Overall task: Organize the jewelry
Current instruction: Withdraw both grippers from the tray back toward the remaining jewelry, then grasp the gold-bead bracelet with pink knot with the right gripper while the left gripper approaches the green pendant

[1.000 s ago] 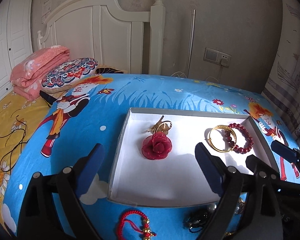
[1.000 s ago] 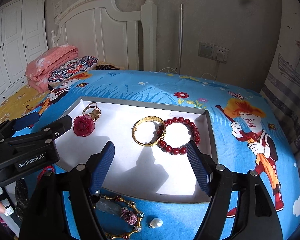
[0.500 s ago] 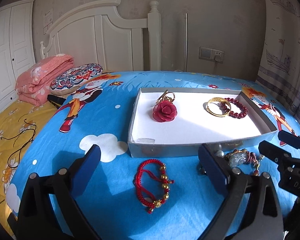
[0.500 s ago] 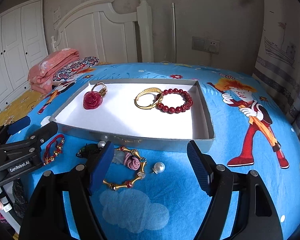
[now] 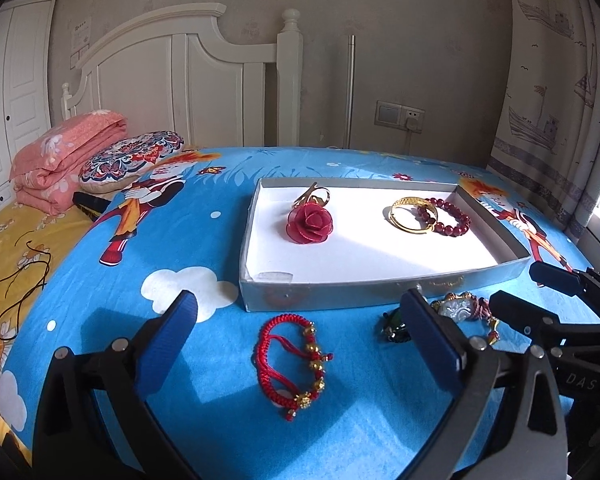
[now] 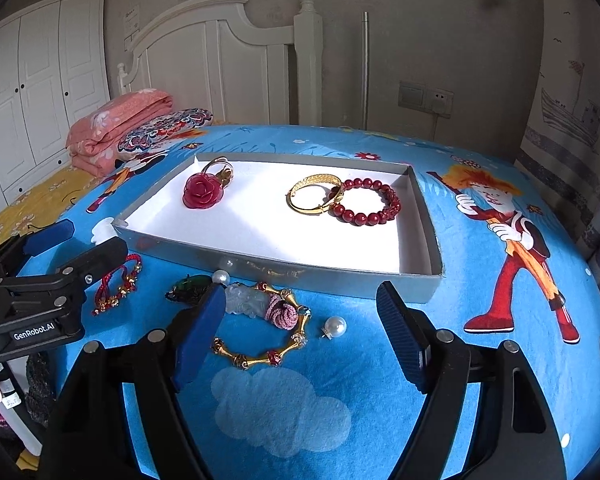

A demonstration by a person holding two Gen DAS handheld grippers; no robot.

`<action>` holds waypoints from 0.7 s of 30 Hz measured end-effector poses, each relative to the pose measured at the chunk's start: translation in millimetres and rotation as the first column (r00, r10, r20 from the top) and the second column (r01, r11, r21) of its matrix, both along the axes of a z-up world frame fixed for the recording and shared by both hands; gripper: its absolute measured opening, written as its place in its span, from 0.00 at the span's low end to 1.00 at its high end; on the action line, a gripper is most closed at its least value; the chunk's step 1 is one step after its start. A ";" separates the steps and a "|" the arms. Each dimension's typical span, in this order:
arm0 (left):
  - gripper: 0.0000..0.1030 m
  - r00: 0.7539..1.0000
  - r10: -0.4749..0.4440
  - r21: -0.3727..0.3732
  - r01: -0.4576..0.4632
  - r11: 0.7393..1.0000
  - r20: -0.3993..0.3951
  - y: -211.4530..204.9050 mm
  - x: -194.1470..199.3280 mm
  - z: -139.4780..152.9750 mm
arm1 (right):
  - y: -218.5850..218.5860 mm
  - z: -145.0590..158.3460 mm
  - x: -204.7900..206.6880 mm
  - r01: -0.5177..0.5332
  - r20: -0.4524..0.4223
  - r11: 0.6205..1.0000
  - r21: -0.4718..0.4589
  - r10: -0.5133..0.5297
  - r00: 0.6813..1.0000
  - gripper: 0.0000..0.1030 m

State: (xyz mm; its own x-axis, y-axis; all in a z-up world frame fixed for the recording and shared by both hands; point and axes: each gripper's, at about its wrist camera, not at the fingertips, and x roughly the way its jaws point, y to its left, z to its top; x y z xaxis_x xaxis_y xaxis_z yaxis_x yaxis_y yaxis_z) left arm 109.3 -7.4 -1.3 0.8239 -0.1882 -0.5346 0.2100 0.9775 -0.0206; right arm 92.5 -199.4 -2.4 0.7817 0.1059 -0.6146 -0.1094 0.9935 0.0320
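A shallow grey box [image 5: 340, 290] [image 6: 428, 216] with a white floor lies on the blue bedspread. It holds a red rose ornament [image 5: 310, 223] [image 6: 203, 196], a gold ring [image 5: 314, 197], a gold bangle [image 5: 412, 214] [image 6: 314, 198] and a dark red bead bracelet [image 5: 450, 220] [image 6: 366, 206]. In front of the box lie a red cord bracelet [image 5: 292, 364] [image 6: 116, 286], a green piece [image 6: 190, 286], a jade and gold bracelet [image 6: 268, 324] and two pearls [image 6: 335, 326]. My left gripper [image 5: 300, 344] is open over the red cord bracelet. My right gripper [image 6: 300, 334] is open over the jade and gold bracelet.
A folded pink quilt [image 5: 60, 164] and a patterned pillow [image 5: 130, 160] lie at the far left by the white headboard [image 5: 188, 84]. A curtain [image 5: 560, 100] hangs at the right. A yellow sheet [image 5: 12, 240] with a black cord covers the left side.
Both grippers have pulled back from above the box toward the near side of the bed. The loose jewelry in front of the box has come into view. Both stayed open.
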 end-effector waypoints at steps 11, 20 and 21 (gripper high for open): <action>0.95 1.000 0.003 0.013 -0.002 1.000 -0.028 -2.9 4.9 -2.1 | 4.0 -8.7 12.9 -0.040 -0.077 0.999 0.003 0.040 0.996 0.39; 0.95 1.000 -0.009 0.007 0.009 1.000 -0.016 -2.1 2.0 -2.2 | 15.3 -14.8 26.1 -0.099 -0.141 0.995 -0.019 0.095 0.985 0.29; 0.95 1.000 -0.013 0.007 0.013 1.000 -0.014 -2.4 0.7 -2.0 | 15.5 -14.5 26.0 -0.099 -0.140 0.995 -0.018 0.096 0.986 0.29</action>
